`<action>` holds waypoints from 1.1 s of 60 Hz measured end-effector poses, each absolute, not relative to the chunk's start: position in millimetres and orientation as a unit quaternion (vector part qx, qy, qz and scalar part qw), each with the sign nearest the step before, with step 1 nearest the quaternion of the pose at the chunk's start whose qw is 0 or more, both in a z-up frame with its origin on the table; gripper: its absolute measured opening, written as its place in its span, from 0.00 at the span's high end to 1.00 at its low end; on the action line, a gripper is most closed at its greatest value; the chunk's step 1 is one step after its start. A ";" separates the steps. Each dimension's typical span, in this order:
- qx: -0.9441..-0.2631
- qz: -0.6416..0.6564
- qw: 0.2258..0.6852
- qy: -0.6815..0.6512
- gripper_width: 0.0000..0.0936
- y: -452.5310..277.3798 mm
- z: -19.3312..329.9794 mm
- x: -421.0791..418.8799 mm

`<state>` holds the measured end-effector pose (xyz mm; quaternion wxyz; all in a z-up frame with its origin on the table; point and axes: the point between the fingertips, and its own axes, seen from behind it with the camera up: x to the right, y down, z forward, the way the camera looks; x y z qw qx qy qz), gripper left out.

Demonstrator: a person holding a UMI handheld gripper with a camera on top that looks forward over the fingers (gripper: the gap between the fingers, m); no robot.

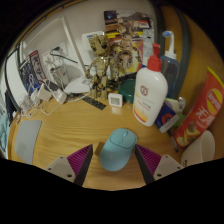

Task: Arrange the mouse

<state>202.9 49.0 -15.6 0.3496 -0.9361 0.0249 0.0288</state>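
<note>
A smooth, rounded pale-blue mouse [118, 148] sat on the wooden bench [60, 130] between the released jaws; a white pump bottle [150, 92] stood beyond, label unreadable.

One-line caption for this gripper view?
Open gripper, mouse between its jaws on a wooden desk, lotion bottle beyond.

A light wooden surface [70, 130] carries a pale blue mouse [118, 150] near its front edge. Further back stand a white pump bottle [150, 95] (orange label), a small white cube [115, 99], and what may be a snack bag [197, 115].
</note>
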 end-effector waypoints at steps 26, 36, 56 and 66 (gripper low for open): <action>-0.921 0.017 0.388 -0.025 0.45 74.8 -16.7 187.9; -0.916 0.011 0.401 -0.024 0.51 73.4 -16.8 188.2; -0.919 -0.019 0.393 0.020 0.71 72.3 -14.5 191.9; -0.904 -0.053 0.422 0.049 0.71 68.7 48.1 167.8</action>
